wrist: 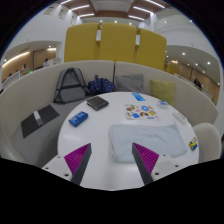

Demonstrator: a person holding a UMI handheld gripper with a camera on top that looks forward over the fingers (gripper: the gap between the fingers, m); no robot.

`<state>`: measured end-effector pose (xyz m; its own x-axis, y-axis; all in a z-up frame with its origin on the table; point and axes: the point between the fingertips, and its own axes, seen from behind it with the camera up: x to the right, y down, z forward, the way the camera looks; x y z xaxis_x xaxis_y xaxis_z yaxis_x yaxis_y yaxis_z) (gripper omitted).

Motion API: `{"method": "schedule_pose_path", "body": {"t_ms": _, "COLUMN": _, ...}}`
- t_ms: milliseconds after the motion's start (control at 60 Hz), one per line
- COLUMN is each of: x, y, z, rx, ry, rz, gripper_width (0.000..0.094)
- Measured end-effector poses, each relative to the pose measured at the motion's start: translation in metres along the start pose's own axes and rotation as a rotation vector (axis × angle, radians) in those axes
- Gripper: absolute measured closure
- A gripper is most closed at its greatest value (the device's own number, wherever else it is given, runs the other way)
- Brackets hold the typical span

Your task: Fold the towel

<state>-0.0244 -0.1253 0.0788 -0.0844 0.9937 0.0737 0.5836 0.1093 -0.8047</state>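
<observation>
Round white table (110, 125) before yellow panels (115, 44) — claw (113, 158) spread wide, empty; folded towel (123, 148) lies between its fingers.

Table (100, 128) bare ahead of fingers; clutter (143, 110) beyond towel (122, 150)

An open office: yellow partition panels (113, 45), round white table (110, 135), laptop (40, 120).

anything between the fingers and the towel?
No. In the gripper view the towel lies just ahead of the open gripper, partly between its fingers, on the white table; nothing intervenes.
</observation>
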Motion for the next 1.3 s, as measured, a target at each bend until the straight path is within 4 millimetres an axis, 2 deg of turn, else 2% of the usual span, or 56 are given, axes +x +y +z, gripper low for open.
{"method": "schedule_pose_path", "body": {"t_ms": 150, "x": 0.012, "y": 0.008, "z": 0.082, "rx": -0.021, "ry": 0.036, "rz": -0.024, "gripper_width": 0.0068}}
{"method": "schedule_pose_path", "body": {"t_ms": 233, "x": 0.013, "y": 0.016, "z": 0.113, "rx": -0.045, "ry": 0.022, "rz": -0.020, "gripper_width": 0.0074}}
{"method": "schedule_pose_path", "body": {"t_ms": 317, "x": 0.009, "y": 0.020, "z": 0.133, "rx": -0.059, "ry": 0.005, "rz": -0.015, "gripper_width": 0.0083}}
{"method": "schedule_pose_path", "body": {"t_ms": 367, "x": 0.008, "y": 0.023, "z": 0.138, "rx": -0.064, "ry": -0.005, "rz": -0.004, "gripper_width": 0.0111}}
{"method": "schedule_pose_path", "body": {"t_ms": 417, "x": 0.006, "y": 0.024, "z": 0.142, "rx": -0.065, "ry": -0.008, "rz": 0.006, "gripper_width": 0.0440}}
{"method": "schedule_pose_path", "body": {"t_ms": 483, "x": 0.019, "y": 0.022, "z": 0.144, "rx": -0.070, "ry": 0.057, "rz": -0.040, "gripper_width": 0.0878}}
{"method": "schedule_pose_path", "body": {"t_ms": 567, "x": 0.011, "y": 0.024, "z": 0.141, "rx": -0.116, "ry": 0.042, "rz": -0.057, "gripper_width": 0.0889}}
{"method": "schedule_pose_path", "body": {"t_ms": 633, "x": -0.009, "y": 0.018, "z": 0.132, "rx": -0.152, "ry": -0.045, "rz": 0.009, "gripper_width": 0.0901}}
{"method": "schedule_pose_path", "body": {"t_ms": 683, "x": -0.021, "y": 0.005, "z": 0.122, "rx": -0.154, "ry": -0.087, "rz": 0.052, "gripper_width": 0.0906}}
{"method": "schedule_pose_path", "body": {"t_ms": 767, "x": -0.012, "y": -0.033, "z": 0.099, "rx": -0.118, "ry": -0.109, "rz": 0.102, "gripper_width": 0.0905}}
{"method": "schedule_pose_path", "body": {"t_ms": 833, "x": 0.013, "y": -0.061, "z": 0.080, "rx": -0.092, "ry": -0.113, "rz": 0.152, "gripper_width": 0.0903}}
{"method": "schedule_pose_path", "body": {"t_ms": 883, "x": 0.040, "y": -0.077, "z": 0.070, "rx": -0.078, "ry": -0.100, "rz": 0.175, "gripper_width": 0.0901}}
{"method": "schedule_pose_path", "body": {"t_ms": 933, "x": 0.075, "y": -0.086, "z": 0.063, "rx": -0.064, "ry": -0.076, "rz": 0.190, "gripper_width": 0.0899}}
{"method": "schedule_pose_path", "body": {"t_ms": 983, "x": 0.110, "y": -0.087, "z": 0.062, "rx": -0.057, "ry": -0.053, "rz": 0.195, "gripper_width": 0.0898}}
{"method": "schedule_pose_path", "body": {"t_ms": 1083, "x": 0.176, "y": -0.061, "z": 0.076, "rx": -0.092, "ry": 0.002, "rz": 0.220, "gripper_width": 0.0895}}
{"method": "schedule_pose_path", "body": {"t_ms": 1183, "x": 0.225, "y": -0.030, "z": 0.098, "rx": -0.095, "ry": 0.050, "rz": 0.182, "gripper_width": 0.0895}}
{"method": "schedule_pose_path", "body": {"t_ms": 1233, "x": 0.238, "y": -0.015, "z": 0.108, "rx": -0.106, "ry": 0.058, "rz": 0.169, "gripper_width": 0.0893}}
{"method": "schedule_pose_path", "body": {"t_ms": 1300, "x": 0.245, "y": 0.002, "z": 0.121, "rx": -0.131, "ry": 0.049, "rz": 0.155, "gripper_width": 0.0882}}
